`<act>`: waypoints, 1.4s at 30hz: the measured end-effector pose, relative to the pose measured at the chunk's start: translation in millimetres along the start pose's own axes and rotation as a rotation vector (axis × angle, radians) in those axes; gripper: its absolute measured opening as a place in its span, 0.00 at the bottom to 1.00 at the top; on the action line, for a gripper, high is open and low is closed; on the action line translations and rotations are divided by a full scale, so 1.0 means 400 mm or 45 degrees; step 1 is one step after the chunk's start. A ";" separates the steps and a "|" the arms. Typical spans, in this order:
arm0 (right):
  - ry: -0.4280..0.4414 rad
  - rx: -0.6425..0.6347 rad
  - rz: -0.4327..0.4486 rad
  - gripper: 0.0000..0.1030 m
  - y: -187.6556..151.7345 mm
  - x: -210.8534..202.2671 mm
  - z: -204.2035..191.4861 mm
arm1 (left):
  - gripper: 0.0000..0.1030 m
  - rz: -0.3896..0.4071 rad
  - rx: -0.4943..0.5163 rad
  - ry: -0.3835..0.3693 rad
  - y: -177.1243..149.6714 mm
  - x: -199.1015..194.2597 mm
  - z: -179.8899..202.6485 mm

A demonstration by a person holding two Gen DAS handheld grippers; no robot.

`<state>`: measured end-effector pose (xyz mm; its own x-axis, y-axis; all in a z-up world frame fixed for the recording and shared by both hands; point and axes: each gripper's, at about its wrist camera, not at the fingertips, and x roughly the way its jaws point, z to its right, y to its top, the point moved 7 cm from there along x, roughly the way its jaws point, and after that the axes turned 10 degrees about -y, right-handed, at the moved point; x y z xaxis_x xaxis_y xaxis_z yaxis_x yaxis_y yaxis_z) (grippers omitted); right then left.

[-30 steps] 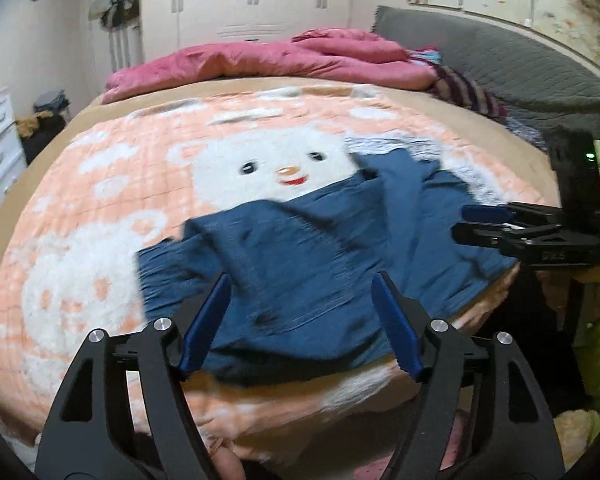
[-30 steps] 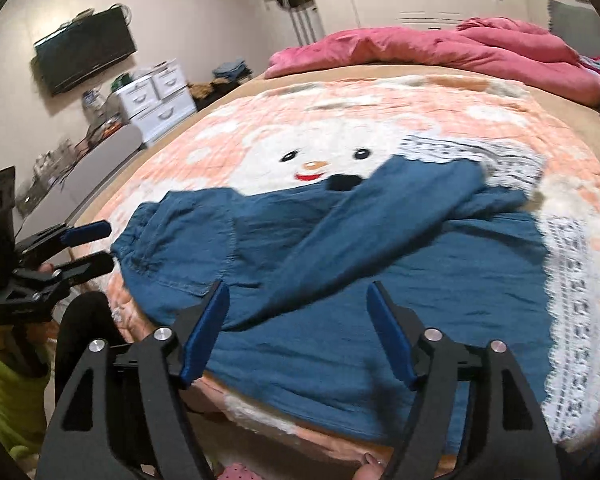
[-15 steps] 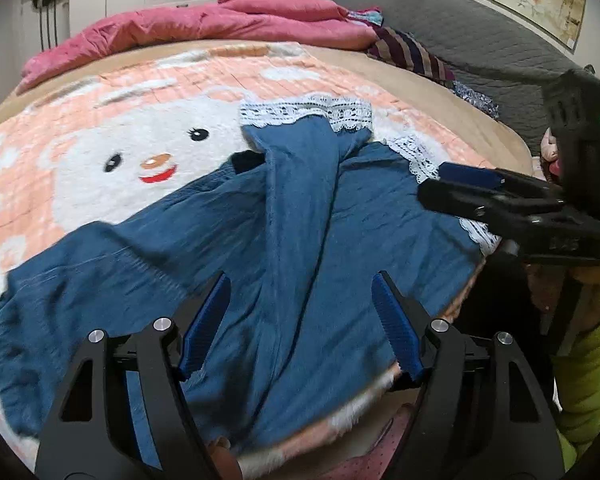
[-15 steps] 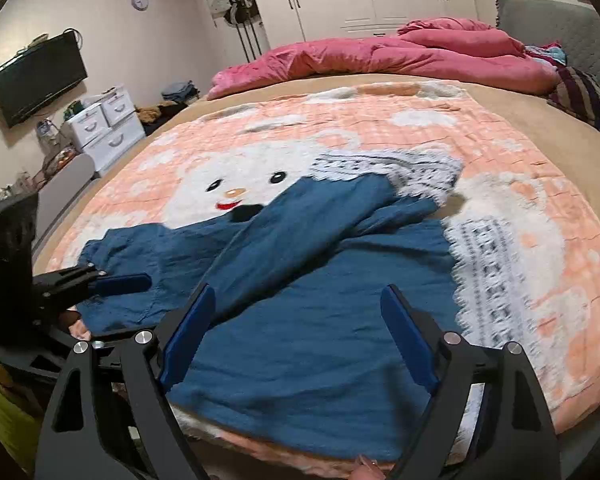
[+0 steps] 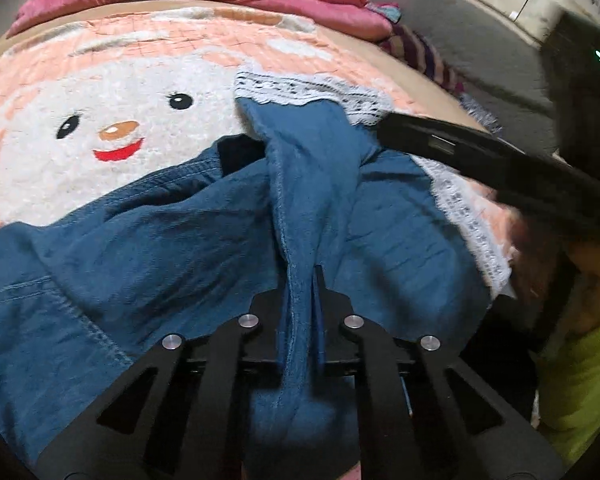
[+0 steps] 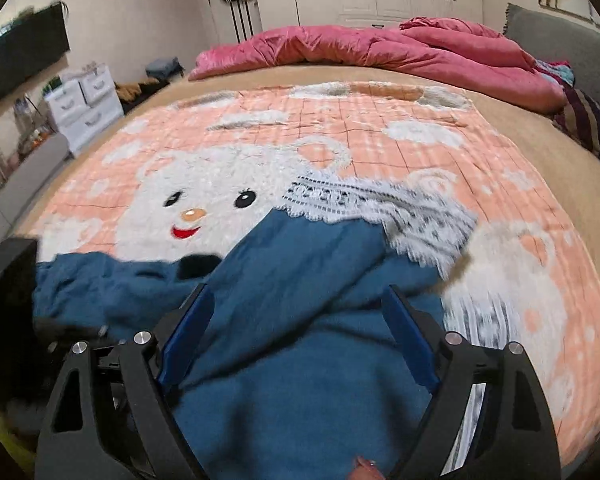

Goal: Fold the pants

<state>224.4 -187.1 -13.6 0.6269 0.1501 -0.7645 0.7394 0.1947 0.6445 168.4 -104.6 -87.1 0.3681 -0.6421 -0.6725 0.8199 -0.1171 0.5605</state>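
Blue denim pants [image 5: 160, 240] with white lace hems [image 5: 300, 90] lie crumpled near the front edge of a peach bear-print blanket [image 5: 100, 80], one leg crossing over the other. My left gripper [image 5: 304, 280] is shut on a raised fold of the upper leg, and cloth bunches between its fingers. In the right wrist view my right gripper [image 6: 296, 332] hangs open and wide just over the pants [image 6: 300, 380], with its blue pads [image 6: 188, 336] on either side of the crossed leg and nothing pinched. A black finger of the right gripper [image 5: 460, 152] reaches in above the lace.
A pink duvet [image 6: 380, 48] lies heaped at the far side of the bed, against a grey headboard [image 6: 560, 36]. White drawers [image 6: 84, 104] and a wall TV [image 6: 24, 56] stand to the left. A green sleeve [image 5: 580, 380] is at the bed's near edge.
My left gripper came down onto the pants and closed on a fold of the crossed leg. My right gripper swung in over the legs, nearer the lace hems, with its jaws spread wider.
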 end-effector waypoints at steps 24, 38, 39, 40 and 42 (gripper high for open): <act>-0.293 -0.049 -0.270 0.29 0.166 0.382 -0.056 | 0.03 0.065 0.106 -0.075 -0.014 -0.025 0.055; 0.011 0.478 -0.023 0.06 0.104 0.073 0.195 | 0.03 0.124 0.110 -0.076 -0.029 -0.090 0.052; 0.017 0.505 -0.013 0.06 0.092 0.055 0.211 | 0.03 0.130 0.120 -0.075 -0.033 -0.097 0.056; 0.022 0.532 -0.005 0.06 0.079 0.037 0.227 | 0.03 0.134 0.134 -0.075 -0.041 -0.105 0.063; 0.040 0.597 0.007 0.06 0.043 -0.005 0.253 | 0.03 0.134 0.168 -0.078 -0.050 -0.122 0.078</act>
<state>260.5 -282.4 0.2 0.6288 0.1807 -0.7563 0.7717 -0.2640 0.5785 120.4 -94.6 -50.3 0.4181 -0.7006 -0.5782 0.7119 -0.1427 0.6876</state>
